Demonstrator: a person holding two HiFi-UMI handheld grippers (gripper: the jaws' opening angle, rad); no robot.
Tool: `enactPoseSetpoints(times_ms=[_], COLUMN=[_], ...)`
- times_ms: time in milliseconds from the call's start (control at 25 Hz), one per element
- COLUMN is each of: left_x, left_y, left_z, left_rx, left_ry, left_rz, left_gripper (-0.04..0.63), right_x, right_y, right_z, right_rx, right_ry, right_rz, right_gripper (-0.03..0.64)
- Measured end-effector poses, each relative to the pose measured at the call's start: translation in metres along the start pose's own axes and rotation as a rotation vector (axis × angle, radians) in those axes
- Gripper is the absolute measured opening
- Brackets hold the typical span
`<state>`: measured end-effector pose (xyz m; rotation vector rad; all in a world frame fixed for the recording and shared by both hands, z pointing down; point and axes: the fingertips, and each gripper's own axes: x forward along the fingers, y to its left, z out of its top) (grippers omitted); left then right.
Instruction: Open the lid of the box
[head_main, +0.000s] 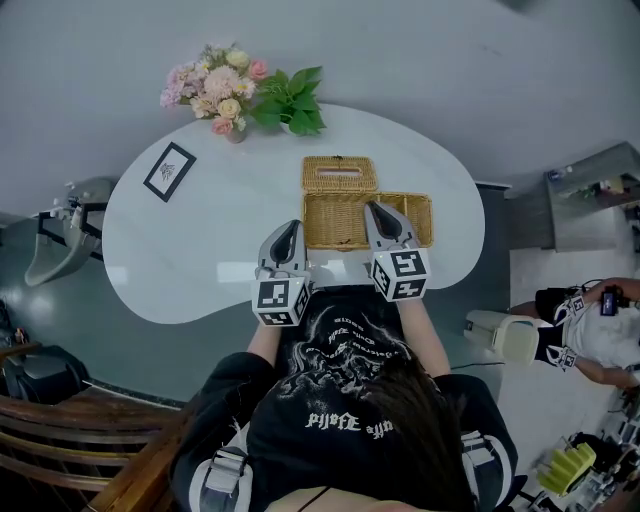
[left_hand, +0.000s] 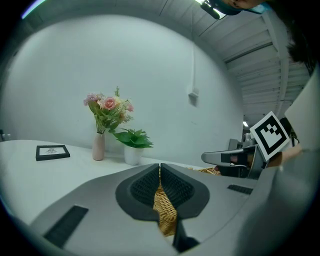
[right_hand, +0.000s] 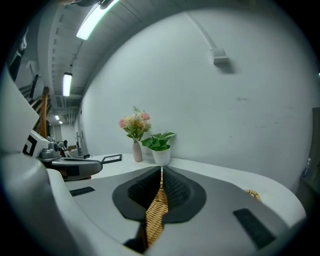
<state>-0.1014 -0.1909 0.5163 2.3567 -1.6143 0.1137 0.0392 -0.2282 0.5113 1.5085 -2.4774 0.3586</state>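
A woven wicker box (head_main: 340, 173) with a slot in its top stands on the white table (head_main: 180, 260). A wider, shallow wicker part (head_main: 345, 222) lies right in front of it. My left gripper (head_main: 289, 229) is at that part's front left corner. In the left gripper view the left gripper (left_hand: 160, 167) has its jaws shut, with a strip of wicker (left_hand: 165, 210) pinched between them. My right gripper (head_main: 377, 209) reaches over the front rim further right. In the right gripper view the right gripper (right_hand: 161, 172) is likewise shut on wicker weave (right_hand: 156, 212).
A vase of pink flowers (head_main: 222, 90) and a potted green plant (head_main: 292, 100) stand at the table's back edge. A framed picture (head_main: 169, 171) lies at the left. Off the table, a white bin (head_main: 500, 335) and another person's arm (head_main: 590, 330) are at the right.
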Motion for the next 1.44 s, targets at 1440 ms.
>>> enactPoseSetpoints(times_ms=[1440], left_x=[0.014], left_y=[0.016], left_z=[0.000], left_rx=[0.006], left_ry=[0.036], left_rz=[0.030], left_gripper=[0.026], right_x=[0.010], right_y=[-0.003], right_z=[0.013], right_rx=[-0.111], right_ry=[-0.045], right_rz=[-0.053], right_gripper=[0.025])
